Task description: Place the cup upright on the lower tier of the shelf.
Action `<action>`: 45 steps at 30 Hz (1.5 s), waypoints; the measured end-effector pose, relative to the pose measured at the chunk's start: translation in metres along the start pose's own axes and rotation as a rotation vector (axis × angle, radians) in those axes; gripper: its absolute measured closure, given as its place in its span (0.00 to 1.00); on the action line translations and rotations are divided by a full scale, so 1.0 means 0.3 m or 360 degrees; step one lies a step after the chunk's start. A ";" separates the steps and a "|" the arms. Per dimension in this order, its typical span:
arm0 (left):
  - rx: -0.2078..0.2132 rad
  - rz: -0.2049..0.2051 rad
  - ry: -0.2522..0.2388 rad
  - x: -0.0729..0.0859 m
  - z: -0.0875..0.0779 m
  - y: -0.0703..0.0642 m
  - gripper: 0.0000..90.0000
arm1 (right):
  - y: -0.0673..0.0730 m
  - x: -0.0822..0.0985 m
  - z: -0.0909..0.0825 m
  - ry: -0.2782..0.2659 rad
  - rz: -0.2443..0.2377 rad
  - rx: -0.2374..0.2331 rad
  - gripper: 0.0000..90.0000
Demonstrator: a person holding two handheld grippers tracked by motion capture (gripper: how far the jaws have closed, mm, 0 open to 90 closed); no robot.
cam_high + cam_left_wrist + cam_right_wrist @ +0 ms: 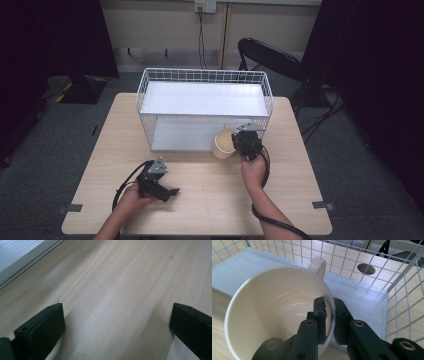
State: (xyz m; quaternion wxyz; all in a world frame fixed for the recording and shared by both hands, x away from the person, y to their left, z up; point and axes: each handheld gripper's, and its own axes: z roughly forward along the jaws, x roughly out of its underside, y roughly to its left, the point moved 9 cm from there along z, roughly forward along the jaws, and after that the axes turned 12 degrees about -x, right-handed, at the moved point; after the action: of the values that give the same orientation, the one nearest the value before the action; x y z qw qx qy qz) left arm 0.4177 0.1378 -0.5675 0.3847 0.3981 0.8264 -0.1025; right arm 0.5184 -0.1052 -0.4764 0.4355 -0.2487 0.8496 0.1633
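From the high view, a white wire rack stood on the far half of the wooden table. The cream cup sat at the rack's near right corner, touching the right gripper, whose grip could not be read from above. The left gripper lay well in front of the rack toward its left end, jaws apart with nothing between them.

The left gripper view confirmed that: two black jaws stood wide over bare table, with the rack's pale base just in the upper left corner.

The right gripper view gave what the overhead one hid: the right gripper was clamped on the cup wall, one jaw inside the rim and one outside. The cup's handle pointed toward the rack's mesh, its mouth tipped toward the camera.
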 end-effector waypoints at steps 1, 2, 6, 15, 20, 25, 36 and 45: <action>0.0000 0.0000 0.0000 0.000 0.000 0.000 0.00 | 0.001 0.000 0.007 0.0009 -0.0002 -0.0001 0.92; 0.0000 0.0000 0.0000 0.000 0.000 0.000 0.00 | 0.002 -0.001 0.012 0.0008 -0.0016 0.0007 0.92; 0.0000 -0.0001 0.0000 0.000 0.000 0.000 0.00 | 0.000 -0.004 0.024 0.0005 -0.0008 0.0017 0.92; 0.0000 0.0000 0.0000 0.000 0.000 0.000 0.00 | -0.015 -0.017 0.043 -0.0005 0.0001 0.0050 0.92; 0.0000 0.0000 0.0000 0.000 0.000 0.000 0.00 | -0.025 -0.026 0.048 -0.0018 0.0006 0.0073 0.92; 0.0000 -0.0001 0.0000 0.000 0.000 0.000 0.00 | -0.031 -0.033 0.054 -0.0024 0.0005 0.0089 0.92; -0.0002 -0.0002 0.0001 0.000 0.000 0.000 0.00 | -0.039 -0.048 0.068 -0.0047 0.0003 0.0111 0.92; -0.0002 -0.0001 0.0001 0.000 0.000 0.000 0.00 | -0.046 -0.047 0.068 -0.0071 0.0021 0.0125 0.92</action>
State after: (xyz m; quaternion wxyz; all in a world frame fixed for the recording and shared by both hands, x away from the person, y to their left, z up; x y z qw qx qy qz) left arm 0.4176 0.1379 -0.5676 0.3848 0.3976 0.8267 -0.1020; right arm 0.5468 -0.1025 -0.4773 0.4626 -0.2222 0.8471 0.1383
